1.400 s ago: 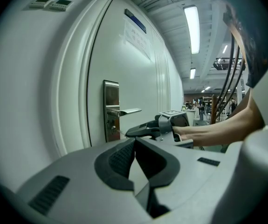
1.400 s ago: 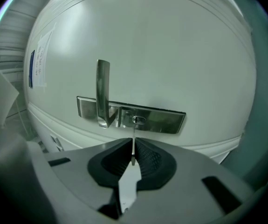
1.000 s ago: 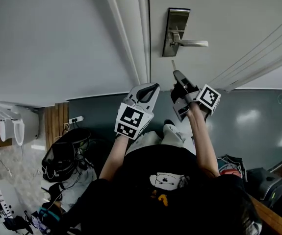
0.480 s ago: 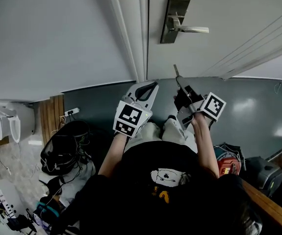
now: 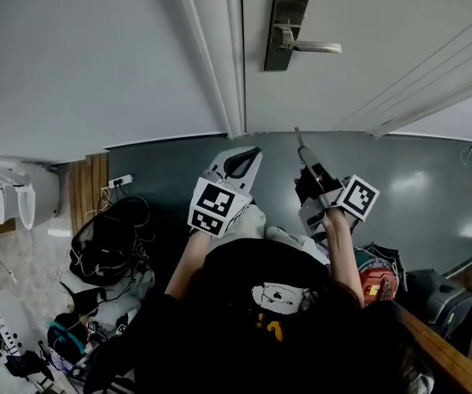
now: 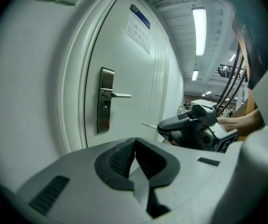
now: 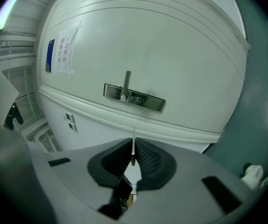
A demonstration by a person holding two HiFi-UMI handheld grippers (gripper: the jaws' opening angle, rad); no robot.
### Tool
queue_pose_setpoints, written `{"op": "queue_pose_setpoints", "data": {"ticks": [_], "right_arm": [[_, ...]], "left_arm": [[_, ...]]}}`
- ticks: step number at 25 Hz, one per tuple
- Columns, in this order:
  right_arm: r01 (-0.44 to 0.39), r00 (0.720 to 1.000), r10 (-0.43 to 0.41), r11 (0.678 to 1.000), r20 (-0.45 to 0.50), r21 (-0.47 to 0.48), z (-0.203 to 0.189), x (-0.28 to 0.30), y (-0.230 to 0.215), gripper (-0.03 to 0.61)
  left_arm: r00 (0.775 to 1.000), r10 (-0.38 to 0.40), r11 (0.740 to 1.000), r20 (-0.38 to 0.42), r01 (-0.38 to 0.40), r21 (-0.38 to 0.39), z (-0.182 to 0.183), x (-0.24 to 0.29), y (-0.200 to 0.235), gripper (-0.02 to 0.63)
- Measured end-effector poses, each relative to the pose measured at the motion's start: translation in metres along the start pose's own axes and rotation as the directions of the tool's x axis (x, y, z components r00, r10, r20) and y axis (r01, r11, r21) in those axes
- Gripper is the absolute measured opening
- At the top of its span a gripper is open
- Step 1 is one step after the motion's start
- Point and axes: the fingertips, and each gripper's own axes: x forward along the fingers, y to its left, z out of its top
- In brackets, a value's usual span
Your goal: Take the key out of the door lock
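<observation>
The white door's steel lock plate (image 5: 286, 27) with its lever handle (image 5: 313, 48) stands well away from both grippers. A thin silver key (image 5: 300, 138) sticks out of my right gripper (image 5: 308, 156), which is shut on it and held over the dark floor below the door. In the right gripper view the key (image 7: 133, 146) stands edge-on between the pads, pointing at the lock plate (image 7: 134, 97). My left gripper (image 5: 248, 158) hangs beside it, shut and empty. From the left gripper view the lock plate (image 6: 106, 99) and the key (image 6: 148, 125) both show.
The white door frame (image 5: 229, 64) runs left of the lock, with a grey wall beyond it. Black bags and cables (image 5: 104, 245) lie on the floor at the left, and a red object (image 5: 375, 284) and a wooden edge (image 5: 441, 351) at the right. A paper notice (image 7: 64, 48) hangs on the door.
Both grippers have drawn back from the door towards the person, the right one carrying the key farther from the lock. The door handle now sits farther from both.
</observation>
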Motion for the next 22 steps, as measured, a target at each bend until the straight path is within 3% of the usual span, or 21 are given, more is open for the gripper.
{"op": "queue_pose_setpoints", "data": {"ticks": [7, 22], "right_arm": [[0.017, 1.0, -0.017, 0.998, -0.002, -0.052, 0.004, -0.044, -0.002, 0.021], [-0.018, 0.997, 0.002, 0.98, -0.082, -0.198, -0.019, -0.138, 0.007, 0.021]], "left_arm": [[1.0, 0.014, 0.999, 0.008, -0.014, -0.038, 0.0, -0.003, -0.041, 0.008], [0.995, 0.077, 0.997, 0.056, -0.076, -0.022, -0.002, -0.033, -0.139, 0.008]]}}
